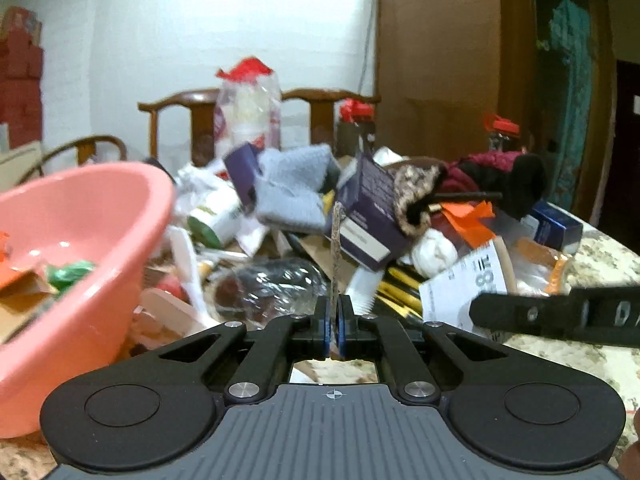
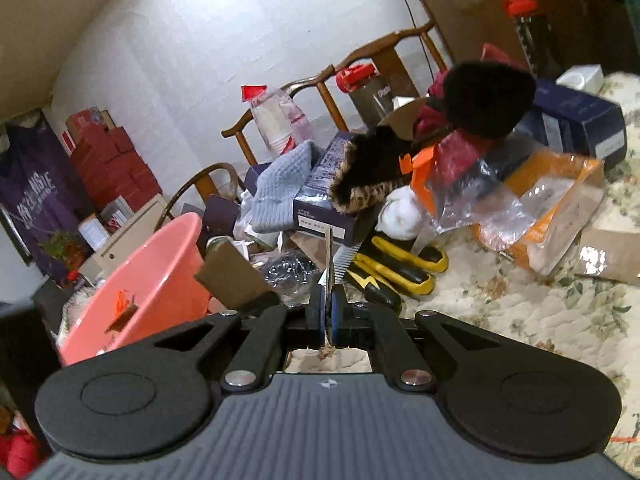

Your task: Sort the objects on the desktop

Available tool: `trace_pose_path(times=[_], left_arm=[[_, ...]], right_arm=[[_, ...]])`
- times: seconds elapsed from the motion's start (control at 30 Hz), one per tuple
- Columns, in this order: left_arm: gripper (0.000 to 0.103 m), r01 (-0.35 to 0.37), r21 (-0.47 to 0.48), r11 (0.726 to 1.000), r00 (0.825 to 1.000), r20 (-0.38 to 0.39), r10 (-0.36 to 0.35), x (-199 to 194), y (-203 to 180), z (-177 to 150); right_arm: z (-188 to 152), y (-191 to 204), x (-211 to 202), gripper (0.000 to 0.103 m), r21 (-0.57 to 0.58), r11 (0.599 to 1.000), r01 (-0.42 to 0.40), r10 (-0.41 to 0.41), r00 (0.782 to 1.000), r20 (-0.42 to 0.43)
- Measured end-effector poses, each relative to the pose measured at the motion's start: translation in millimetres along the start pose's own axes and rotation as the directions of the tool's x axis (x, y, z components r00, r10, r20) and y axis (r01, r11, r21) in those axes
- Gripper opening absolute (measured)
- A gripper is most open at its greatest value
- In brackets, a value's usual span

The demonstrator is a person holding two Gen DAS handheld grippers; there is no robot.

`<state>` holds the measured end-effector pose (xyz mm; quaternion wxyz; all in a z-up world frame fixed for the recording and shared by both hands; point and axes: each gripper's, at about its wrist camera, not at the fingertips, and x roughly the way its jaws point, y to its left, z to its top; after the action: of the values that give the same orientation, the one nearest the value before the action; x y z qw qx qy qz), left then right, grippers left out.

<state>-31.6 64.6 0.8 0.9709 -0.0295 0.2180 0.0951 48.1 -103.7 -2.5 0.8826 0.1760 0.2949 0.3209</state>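
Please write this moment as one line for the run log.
left claw: shut on cardboard piece | right claw: shut on thin sheet | pink basin: holds scraps

The right claw (image 2: 329,312) pinches a thin white sheet (image 2: 329,258), perhaps paper, edge-on above the cluttered bench (image 2: 520,320), near a pink basin (image 2: 160,280).

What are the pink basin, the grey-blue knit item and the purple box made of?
Pink basin: plastic by the look, smooth and glossy, with light glints on the inner wall.
Grey-blue knit item: soft knitted fabric, ribbed and matte; wool or acrylic can't be told.
Purple box: printed cardboard, sharp folded edges, white label; slight sheen.
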Motion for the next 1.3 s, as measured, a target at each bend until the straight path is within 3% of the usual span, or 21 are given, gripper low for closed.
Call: trace_pose_path(times=[0.1,0.37,0.6,0.8,0.9,1.0,1.03,1.1,1.17,1.23,1.3], left_arm=[[0.006,-0.003,-0.020,1.000,1.000,0.012,0.003,-17,4,1],[0.007,-0.067,-0.015,0.998,0.993,0.094,0.069,-81,31,13],[0.007,-0.192,-0.053,0.980,0.964,0.177,0.198,-125,85,29],[0.007,-0.297,-0.105,0.949,0.938,0.154,0.311,-122,138,31],[0.007,-0.295,-0.125,0.947,0.939,0.144,0.311,-124,153,25],[0.007,-0.218,-0.146,0.965,0.960,0.146,0.239,-133,156,15],[0.007,-0.190,-0.146,0.971,0.966,0.150,0.212,-136,156,9],[0.008,-0.129,-0.144,0.981,0.977,0.152,0.151,-144,152,-2],[0.008,-0.055,-0.142,0.988,0.987,0.144,0.076,-149,147,-14],[0.008,-0.019,-0.128,0.992,0.991,0.132,0.036,-154,141,-26],[0.008,0.003,-0.112,0.994,0.993,0.121,0.011,-157,134,-37]], right_arm=[[-7,11,-2,0.003,-0.059,0.998,0.020,-0.019,1.000,0.007],[-18,72,-33,0.003,-0.208,0.978,-0.035,0.048,0.997,0.059],[-15,145,-43,0.003,-0.329,0.937,-0.116,0.148,0.986,0.075],[-17,197,-2,0.003,-0.357,0.919,-0.164,0.179,0.984,0.010],[-15,205,5,0.003,-0.353,0.915,-0.195,0.204,0.979,-0.014],[-18,193,-9,0.005,-0.407,0.887,-0.217,0.203,0.976,-0.079],[-21,185,-16,0.007,-0.427,0.874,-0.231,0.199,0.973,-0.118],[-33,165,-31,0.022,-0.466,0.843,-0.269,0.182,0.957,-0.225],[-53,144,-49,0.049,-0.516,0.814,-0.268,0.132,0.949,-0.285],[-73,124,-63,0.057,-0.554,0.795,-0.247,0.072,0.945,-0.319],[-85,107,-71,0.065,-0.541,0.802,-0.253,0.054,0.932,-0.358]])
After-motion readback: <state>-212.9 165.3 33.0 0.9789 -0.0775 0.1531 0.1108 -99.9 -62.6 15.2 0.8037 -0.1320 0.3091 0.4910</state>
